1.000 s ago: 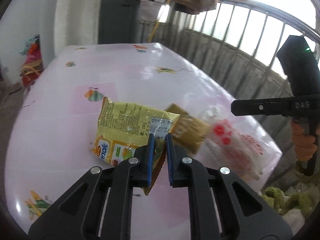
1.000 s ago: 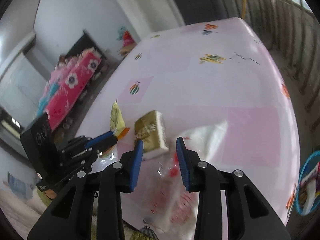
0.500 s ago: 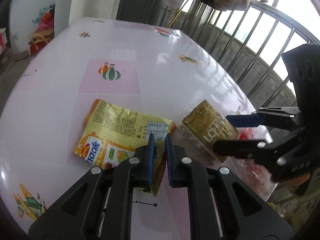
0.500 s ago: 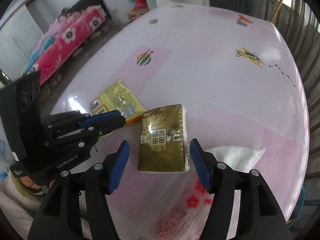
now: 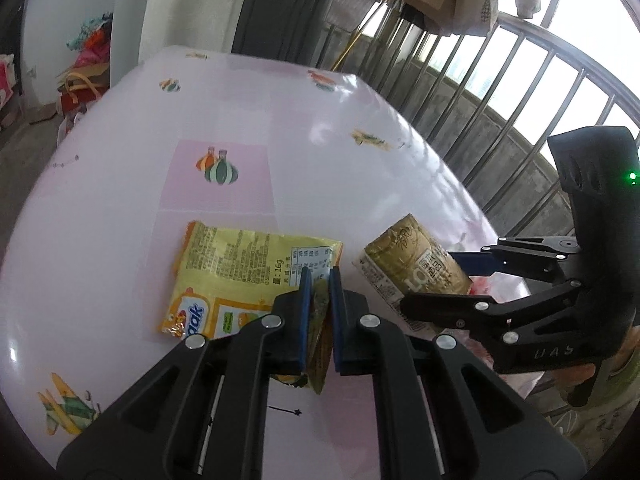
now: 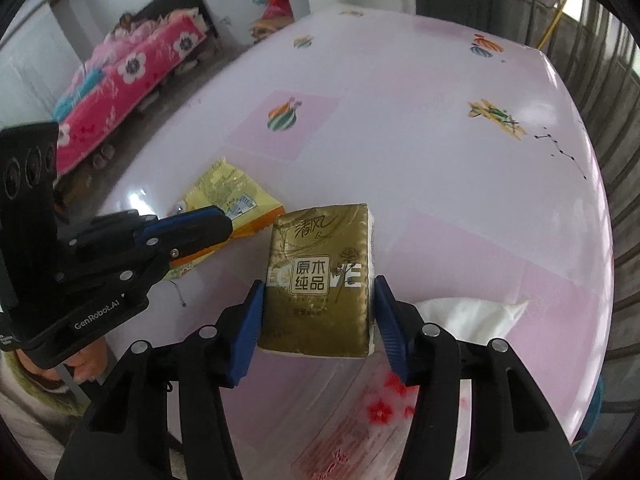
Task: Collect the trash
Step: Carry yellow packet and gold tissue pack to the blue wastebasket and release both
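A yellow snack wrapper lies on the pink table. My left gripper is shut on the wrapper's near corner. The wrapper also shows in the right wrist view. A gold tissue pack lies to its right. My right gripper is open, with a blue pad at each side of the pack and a small gap. The pack also shows in the left wrist view, between the right gripper's fingers.
A clear plastic bag with red flowers lies under the right gripper at the table's near edge, white tissue beside it. A metal railing runs along the table's right side. A bed with a pink cover stands beyond the table.
My right gripper has moved forward over the table and opened wide around the tissue pack. My left gripper has kept its hold on the wrapper and shifted a little.
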`<act>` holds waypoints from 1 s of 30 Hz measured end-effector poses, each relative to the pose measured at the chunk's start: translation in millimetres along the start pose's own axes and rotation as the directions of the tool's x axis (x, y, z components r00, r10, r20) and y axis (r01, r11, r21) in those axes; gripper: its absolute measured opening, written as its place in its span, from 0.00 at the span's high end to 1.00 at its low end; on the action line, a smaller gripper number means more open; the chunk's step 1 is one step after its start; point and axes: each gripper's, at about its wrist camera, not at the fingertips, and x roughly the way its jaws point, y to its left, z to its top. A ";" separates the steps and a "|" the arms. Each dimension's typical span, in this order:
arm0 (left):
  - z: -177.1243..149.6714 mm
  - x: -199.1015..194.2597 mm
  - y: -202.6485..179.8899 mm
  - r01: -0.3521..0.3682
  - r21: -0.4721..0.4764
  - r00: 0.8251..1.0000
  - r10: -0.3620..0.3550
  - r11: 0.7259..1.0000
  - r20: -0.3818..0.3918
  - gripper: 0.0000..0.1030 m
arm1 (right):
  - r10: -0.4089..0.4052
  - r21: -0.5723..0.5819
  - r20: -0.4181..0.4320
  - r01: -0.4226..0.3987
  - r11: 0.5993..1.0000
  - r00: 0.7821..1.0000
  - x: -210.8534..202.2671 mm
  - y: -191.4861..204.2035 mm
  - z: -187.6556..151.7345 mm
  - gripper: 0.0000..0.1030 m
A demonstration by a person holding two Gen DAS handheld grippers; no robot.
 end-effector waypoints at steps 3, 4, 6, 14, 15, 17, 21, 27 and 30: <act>7.5 -12.0 -10.0 0.012 0.014 1.000 -0.012 1.000 0.022 0.94 | 0.027 0.036 0.055 -0.029 0.999 0.998 -21.3 -6.6 -5.3 0.49; 10.2 -15.8 -13.4 0.015 0.020 0.999 -0.015 1.000 0.028 0.94 | 0.036 0.050 0.075 -0.039 0.998 0.997 -29.0 -9.6 -7.7 0.49; 17.2 -25.7 -26.0 0.030 0.041 0.998 -0.031 0.999 0.047 0.94 | 0.051 0.078 0.116 -0.060 0.995 0.992 -44.2 -15.8 -13.1 0.49; 51.0 -44.6 -101.2 0.156 0.180 0.983 -0.171 0.971 0.068 0.94 | 0.044 0.256 0.321 -0.131 0.958 0.946 -118.0 -62.8 -61.3 0.49; 56.3 -43.0 -116.8 0.185 0.208 0.978 -0.201 0.961 0.058 0.94 | 0.028 0.291 0.353 -0.138 0.947 0.935 -128.9 -73.4 -72.6 0.49; 65.1 -36.9 -150.7 0.246 0.265 0.965 -0.261 0.932 0.025 0.94 | -0.015 0.365 0.401 -0.144 0.920 0.916 -146.7 -95.0 -94.3 0.49; 71.8 -13.8 -226.6 0.372 0.356 0.927 -0.363 0.857 -0.093 0.94 | -0.154 0.553 0.464 -0.149 0.820 0.872 -181.4 -150.7 -154.8 0.49; 68.1 59.1 -357.2 0.584 0.352 0.805 -0.466 0.732 -0.366 0.93 | -0.418 0.829 0.415 -0.147 0.539 0.808 -213.0 -238.5 -256.4 0.49; 54.5 112.4 -405.3 0.629 0.305 0.750 -0.454 0.715 -0.481 0.93 | -0.490 0.904 0.354 -0.156 0.399 0.797 -213.9 -278.5 -299.6 0.49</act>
